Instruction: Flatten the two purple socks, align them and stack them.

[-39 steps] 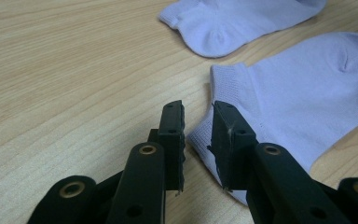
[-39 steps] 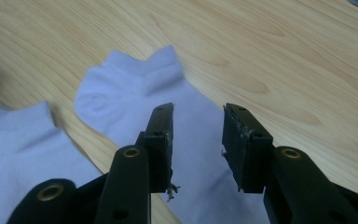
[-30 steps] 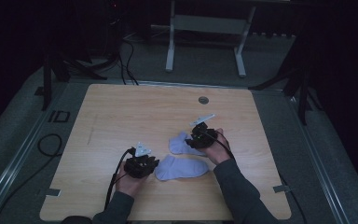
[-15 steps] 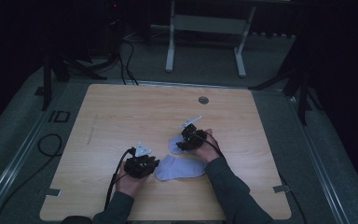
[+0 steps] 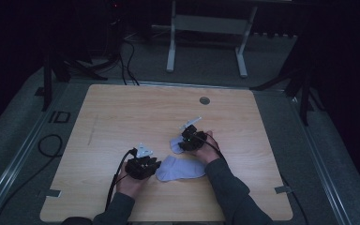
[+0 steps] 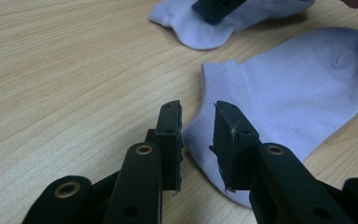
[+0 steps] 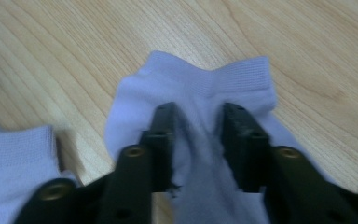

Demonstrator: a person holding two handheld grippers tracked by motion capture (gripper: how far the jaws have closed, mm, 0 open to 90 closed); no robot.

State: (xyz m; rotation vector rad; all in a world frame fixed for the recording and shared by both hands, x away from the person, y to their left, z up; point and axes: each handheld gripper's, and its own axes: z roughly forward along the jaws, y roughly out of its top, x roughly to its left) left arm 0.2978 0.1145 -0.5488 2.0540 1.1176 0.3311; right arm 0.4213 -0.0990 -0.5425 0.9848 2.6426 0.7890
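Two pale lilac ankle socks lie on the wooden table. The near sock lies flat, and its cuff corner reaches between the jaws of my left gripper, which stand apart without pressing it. My right gripper points down on the far sock, just behind its ribbed cuff. Its jaws have just been closing; rumpled fabric lies between them with a gap still showing. One of its black fingertips rests on the far sock.
A round grommet sits near the table's far edge. Black cables trail from the left gripper over the front edge. Grey carpet and a metal stand lie beyond the table.
My right hand has moved left and down onto the far sock. The left hand and the near sock have stayed where they were.
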